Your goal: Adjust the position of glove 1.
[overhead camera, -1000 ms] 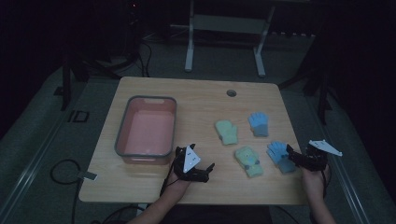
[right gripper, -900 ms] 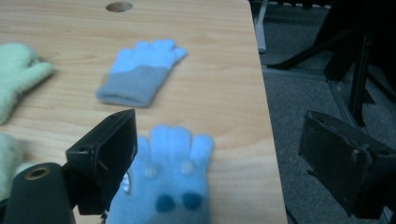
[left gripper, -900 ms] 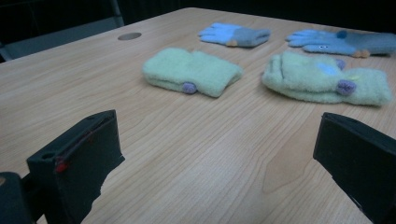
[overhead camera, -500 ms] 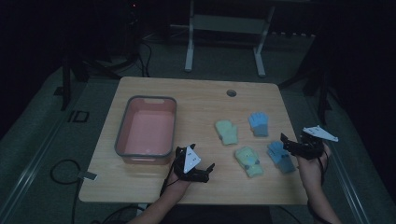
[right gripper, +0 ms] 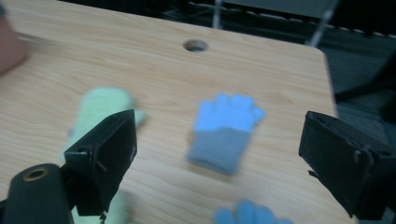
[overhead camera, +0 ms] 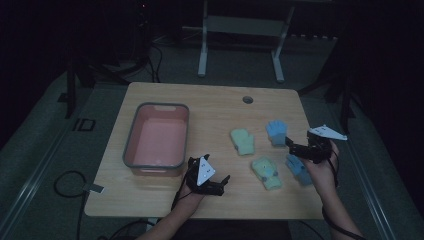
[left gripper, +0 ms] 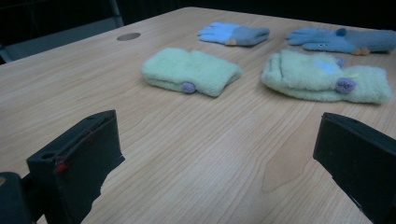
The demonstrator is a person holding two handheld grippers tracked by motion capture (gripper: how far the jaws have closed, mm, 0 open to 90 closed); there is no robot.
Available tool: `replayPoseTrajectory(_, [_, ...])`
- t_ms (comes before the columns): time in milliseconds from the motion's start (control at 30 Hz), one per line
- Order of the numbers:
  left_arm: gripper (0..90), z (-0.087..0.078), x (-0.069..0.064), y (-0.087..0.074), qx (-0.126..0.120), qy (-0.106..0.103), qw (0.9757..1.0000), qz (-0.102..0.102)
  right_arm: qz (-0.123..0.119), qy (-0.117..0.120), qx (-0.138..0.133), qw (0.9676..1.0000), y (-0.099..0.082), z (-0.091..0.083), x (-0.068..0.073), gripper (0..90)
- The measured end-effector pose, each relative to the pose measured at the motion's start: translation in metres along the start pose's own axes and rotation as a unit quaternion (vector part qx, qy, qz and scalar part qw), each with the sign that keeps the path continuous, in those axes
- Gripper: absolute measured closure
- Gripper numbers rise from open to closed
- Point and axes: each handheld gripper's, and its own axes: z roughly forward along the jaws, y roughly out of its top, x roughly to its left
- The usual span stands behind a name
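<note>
Four small knitted gloves lie on the right half of the wooden table (overhead camera: pixel 210 107): a green glove (overhead camera: pixel 243 141), a blue glove (overhead camera: pixel 276 131), a nearer green glove (overhead camera: pixel 266 172) and a nearer blue glove (overhead camera: pixel 299 169). My right gripper (overhead camera: pixel 293 148) hovers open between the two blue ones. In the right gripper view its jaws frame the far blue glove (right gripper: pixel 224 131), with the green glove (right gripper: pixel 100 112) at the left. My left gripper (overhead camera: pixel 223 184) rests open near the table's front edge. Its jaws (left gripper: pixel 215 163) face the green glove (left gripper: pixel 191 71) and hold nothing.
A pink tub (overhead camera: pixel 131 145) with a grey rim stands at the table's left, beside my left hand. A round cable hole (overhead camera: pixel 247 99) is near the far edge. A metal stand (overhead camera: pixel 240 30) rises on the dark floor behind the table.
My right gripper has moved away from the person and to the left, from beside the nearer blue glove toward the farther one. The left gripper has stayed put.
</note>
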Motion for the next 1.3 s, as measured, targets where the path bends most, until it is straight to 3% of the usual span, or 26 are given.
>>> replayPoseTrajectory(33, [1.1, 0.000, 0.000, 0.000, 0.000, 0.000, 1.0000, 0.000, -0.006, 0.014, -0.005, 0.9999, 0.003, 0.003, 0.005, 14.8])
replayPoseTrajectory(233, [1.1, 0.000, 0.000, 0.000, 0.000, 0.000, 1.0000, 0.002, -0.029, 0.045, -0.005, 0.9985, 0.009, 0.014, 0.016, 25.7])
replayPoseTrajectory(267, [1.1, 0.000, 0.000, 0.000, 0.001, 0.000, 1.0000, 0.001, -0.036, 0.058, -0.006, 0.9976, 0.010, 0.019, 0.019, 31.3])
replayPoseTrajectory(467, [1.1, 0.000, 0.000, 0.000, 0.000, 0.000, 1.0000, 0.001, -0.043, 0.090, 0.009, 0.9950, 0.012, 0.035, 0.029, 36.3])
replayPoseTrajectory(800, [1.1, 0.000, 0.000, 0.000, 0.000, -0.001, 1.0000, 0.002, -0.063, 0.125, 0.030, 0.9897, 0.017, 0.062, 0.046, 47.8])
replayPoseTrajectory(1300, [1.1, 0.000, -0.001, 0.000, 0.000, -0.001, 1.0000, 0.003, -0.070, 0.161, 0.061, 0.9826, 0.016, 0.104, 0.057, 54.2])
